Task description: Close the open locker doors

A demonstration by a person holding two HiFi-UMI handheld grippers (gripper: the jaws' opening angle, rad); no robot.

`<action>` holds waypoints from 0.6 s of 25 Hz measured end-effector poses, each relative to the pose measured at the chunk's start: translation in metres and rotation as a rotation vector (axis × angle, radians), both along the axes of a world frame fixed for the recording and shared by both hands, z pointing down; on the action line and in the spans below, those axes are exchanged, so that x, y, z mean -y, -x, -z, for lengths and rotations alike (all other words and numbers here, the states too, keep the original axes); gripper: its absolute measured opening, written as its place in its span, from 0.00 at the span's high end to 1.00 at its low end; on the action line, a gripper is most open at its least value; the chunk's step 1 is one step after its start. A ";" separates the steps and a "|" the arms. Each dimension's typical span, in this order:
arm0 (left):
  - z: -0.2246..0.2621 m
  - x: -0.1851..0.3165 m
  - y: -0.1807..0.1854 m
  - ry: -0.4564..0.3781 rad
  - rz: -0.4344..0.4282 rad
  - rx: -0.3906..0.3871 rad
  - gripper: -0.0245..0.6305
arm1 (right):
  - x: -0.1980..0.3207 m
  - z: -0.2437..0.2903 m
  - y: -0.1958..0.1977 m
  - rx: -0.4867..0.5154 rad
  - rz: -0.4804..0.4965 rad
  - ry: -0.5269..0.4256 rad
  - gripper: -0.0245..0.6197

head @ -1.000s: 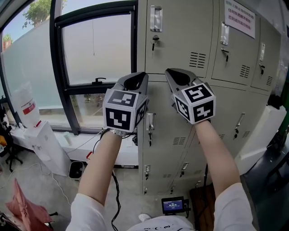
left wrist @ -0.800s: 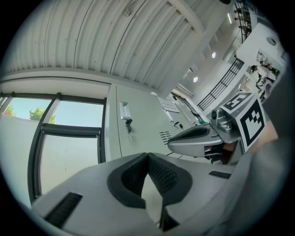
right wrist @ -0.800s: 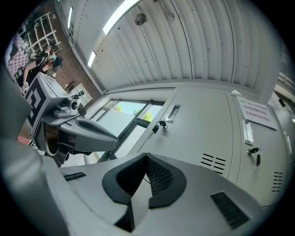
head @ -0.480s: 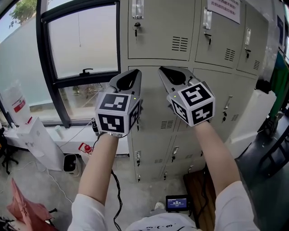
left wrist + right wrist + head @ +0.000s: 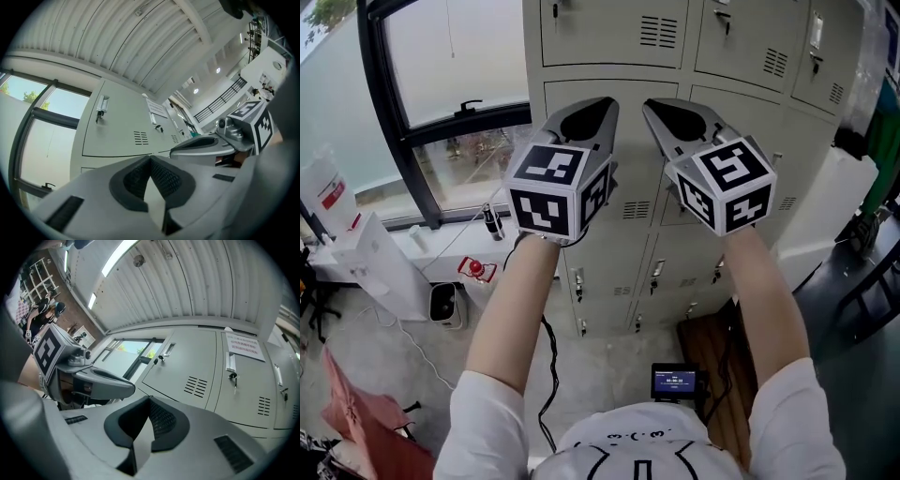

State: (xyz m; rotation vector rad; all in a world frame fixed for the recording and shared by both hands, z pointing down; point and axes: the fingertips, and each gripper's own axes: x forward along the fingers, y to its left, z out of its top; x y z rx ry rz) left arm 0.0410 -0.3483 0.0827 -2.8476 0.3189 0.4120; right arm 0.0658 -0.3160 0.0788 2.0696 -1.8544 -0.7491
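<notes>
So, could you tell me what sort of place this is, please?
Probably a locker area in a workshop or industrial hall: a bank of grey metal lockers, a large black-framed window beside them, and a ribbed metal ceiling with a long strip light.

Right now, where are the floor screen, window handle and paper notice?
floor screen [image 5: 677, 382], head view, middle of its display.
window handle [image 5: 470, 106], head view, its lever.
paper notice [image 5: 243, 347], right gripper view, centre of the sheet.
</notes>
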 end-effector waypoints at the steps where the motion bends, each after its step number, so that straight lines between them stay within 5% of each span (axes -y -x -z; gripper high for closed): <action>1: -0.004 -0.005 -0.006 0.002 -0.006 0.004 0.94 | -0.004 -0.002 -0.004 0.009 0.001 -0.001 0.91; 15: -0.066 -0.066 -0.040 -0.001 -0.066 0.023 0.94 | -0.058 -0.079 -0.039 0.167 -0.023 0.033 0.91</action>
